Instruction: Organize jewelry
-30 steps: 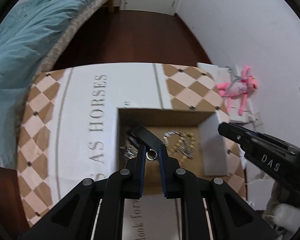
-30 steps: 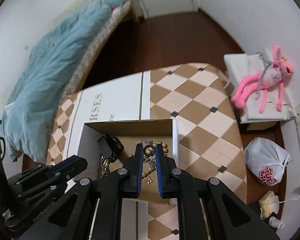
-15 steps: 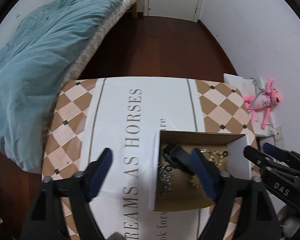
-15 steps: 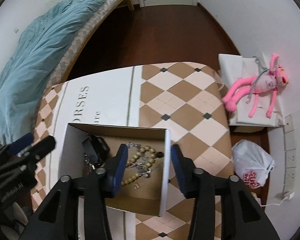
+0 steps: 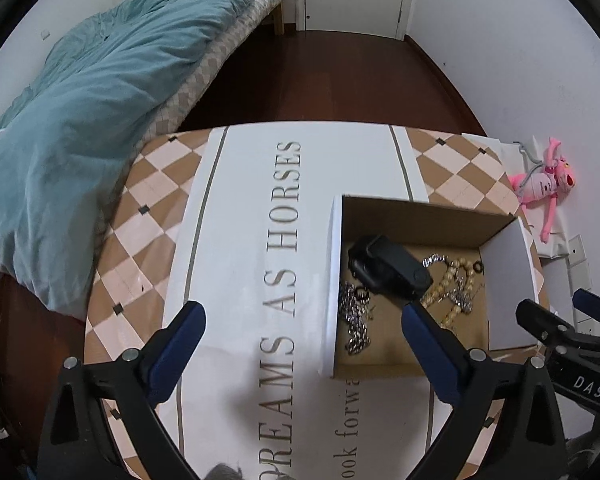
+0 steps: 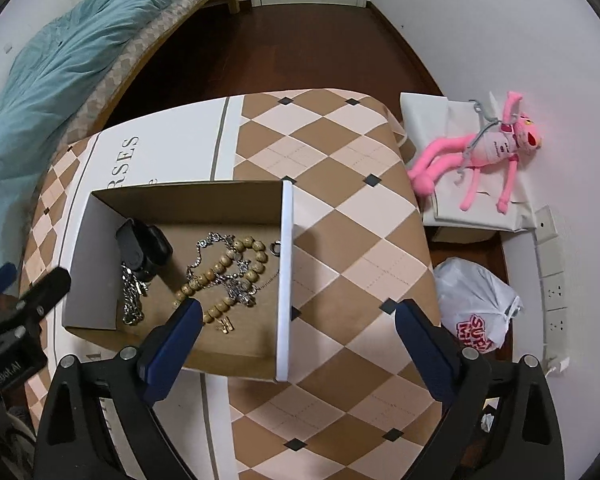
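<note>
An open cardboard box (image 5: 334, 280) (image 6: 286, 272) sits on the table and holds the jewelry. Inside lie a wooden bead bracelet (image 6: 224, 272) (image 5: 452, 292), a silver chain (image 6: 132, 300) (image 5: 354, 320), a black watch-like piece (image 6: 144, 246) (image 5: 388, 268), a small ring (image 6: 275, 247) and a gold pendant (image 6: 224, 324). My left gripper (image 5: 302, 332) hovers over the box's left wall, its jaws opening wide with nothing gripped. My right gripper (image 6: 302, 320) hovers over the box's right wall, its jaws also opening and holding nothing. Each gripper shows at the edge of the other's view.
The table (image 5: 240, 240) wears a checked cloth with a white lettered runner. A bed with a teal duvet (image 5: 80, 120) stands to the left. On the floor at the right lie a pink plush toy (image 6: 492, 148) on white bags and a white plastic bag (image 6: 476, 312).
Both grippers went from nearly shut down inside the box to wide open and drew back above it. The ring and beads that were at their tips now lie loose in the box.
</note>
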{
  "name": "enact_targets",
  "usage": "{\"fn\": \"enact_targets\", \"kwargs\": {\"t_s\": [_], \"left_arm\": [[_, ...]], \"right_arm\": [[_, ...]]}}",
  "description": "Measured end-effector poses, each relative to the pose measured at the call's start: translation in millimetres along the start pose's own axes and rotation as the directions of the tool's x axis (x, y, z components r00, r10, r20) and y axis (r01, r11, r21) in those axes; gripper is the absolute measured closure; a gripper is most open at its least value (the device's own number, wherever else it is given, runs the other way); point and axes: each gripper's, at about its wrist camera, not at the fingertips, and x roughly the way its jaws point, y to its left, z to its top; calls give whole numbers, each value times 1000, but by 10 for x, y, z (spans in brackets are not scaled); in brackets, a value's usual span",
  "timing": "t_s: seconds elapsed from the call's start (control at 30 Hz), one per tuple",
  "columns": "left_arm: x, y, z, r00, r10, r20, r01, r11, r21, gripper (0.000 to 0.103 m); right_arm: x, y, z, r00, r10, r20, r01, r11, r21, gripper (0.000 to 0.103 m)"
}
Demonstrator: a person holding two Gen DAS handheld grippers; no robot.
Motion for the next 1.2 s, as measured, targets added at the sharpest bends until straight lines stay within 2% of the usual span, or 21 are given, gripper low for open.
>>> {"fn": "enact_targets", "kwargs": {"t_s": [0.33, 0.63, 0.77, 0.87, 0.93, 1.2], "left_arm": [[-284, -11, -141, 999, 6, 37, -7, 1000, 8, 3], [-969, -65, -346, 989, 31, 143, -35, 999, 24, 3], [-1355, -67, -453, 978, 44, 204, -48, 999, 11, 3], [-1605, -50, -529, 973, 27, 231, -28, 1000, -1, 3], [-1734, -46, -571, 969, 19, 248, -19, 1000, -1, 3], [-2282, -13, -764, 945, 11, 326, -10, 1000, -5, 3]], "right_arm": [[-237, -35, -154, 999, 1, 44, -2, 1000, 21, 5], [-938, -73, -454, 985, -22, 171, 17, 1000, 26, 4], [-1320, -83, -645, 972, -28, 233, 23, 999, 26, 4], [-1592, -92, -776, 961, -32, 276, 24, 999, 30, 3], [-1793, -88, -866, 951, -26, 308, 17, 999, 30, 0], [-2426, -13, -1198, 911, -45, 409, 41, 999, 19, 0]]}}
